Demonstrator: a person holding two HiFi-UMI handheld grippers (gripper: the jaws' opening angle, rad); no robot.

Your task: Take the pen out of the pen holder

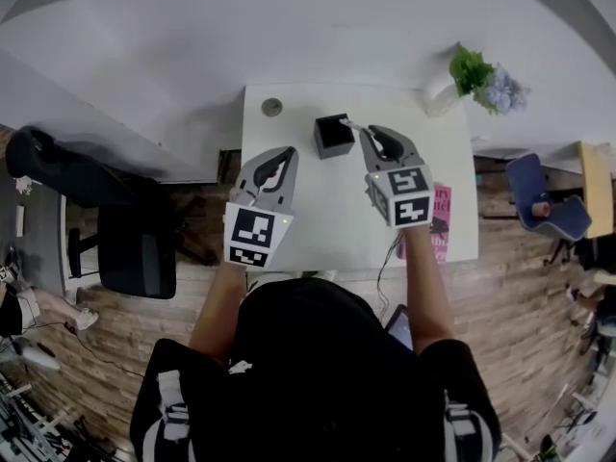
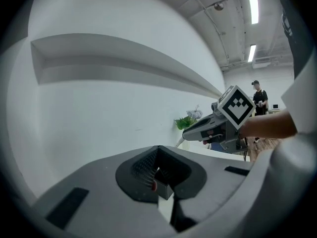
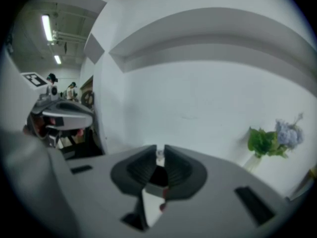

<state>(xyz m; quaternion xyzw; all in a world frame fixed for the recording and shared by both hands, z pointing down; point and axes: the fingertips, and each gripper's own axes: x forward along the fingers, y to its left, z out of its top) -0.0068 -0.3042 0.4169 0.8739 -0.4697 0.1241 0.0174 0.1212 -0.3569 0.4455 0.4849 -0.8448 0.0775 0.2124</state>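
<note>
**Pen in the right claw (image 1: 370, 134) beside the black pen holder (image 1: 334, 135) on a white desk (image 1: 318, 229)**

The right claw is clamped on the thin, pale pen (image 1: 353, 124), which sticks out past its tips toward the holder's right rim, just beside it. The holder's inside shows only dark. The left claw (image 1: 284, 152) hangs to the holder's left, apart from it, its 2 jaws together on nothing. A green plant (image 1: 472, 70) stands at the desk's far right corner.
</note>
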